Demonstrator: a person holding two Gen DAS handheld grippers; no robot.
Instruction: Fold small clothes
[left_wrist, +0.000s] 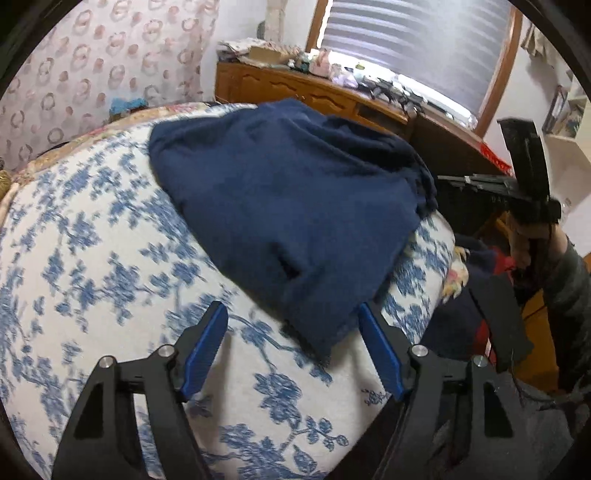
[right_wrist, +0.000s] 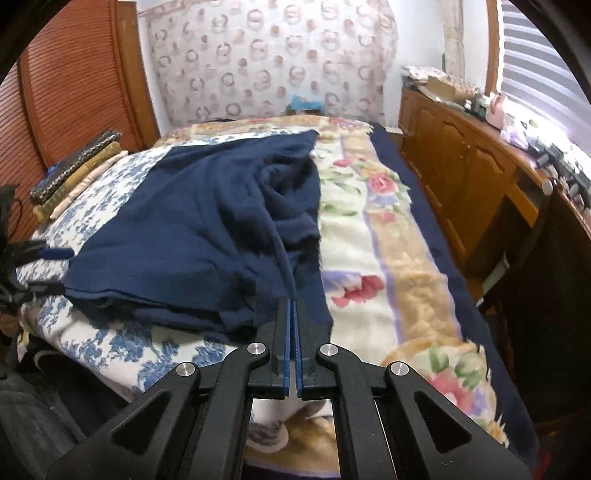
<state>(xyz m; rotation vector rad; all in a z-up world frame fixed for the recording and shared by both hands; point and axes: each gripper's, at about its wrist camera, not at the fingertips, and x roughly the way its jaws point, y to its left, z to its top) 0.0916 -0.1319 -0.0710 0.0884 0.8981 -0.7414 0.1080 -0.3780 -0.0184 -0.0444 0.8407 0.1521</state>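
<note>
A navy blue garment lies partly folded on the bed's blue-and-white floral cover. My left gripper is open, its blue pads on either side of the garment's near corner, not gripping it. In the right wrist view the garment is rumpled, and a raised fold runs into my right gripper, which is shut on that edge of the garment. The right gripper also shows at the right edge of the left wrist view, held by a hand.
A rose-patterned blanket covers the bed's right side. A wooden cabinet with clutter on top stands along the window wall. Folded items lie at the bed's left edge by a wooden headboard. Dark and red clothes lie off the bed.
</note>
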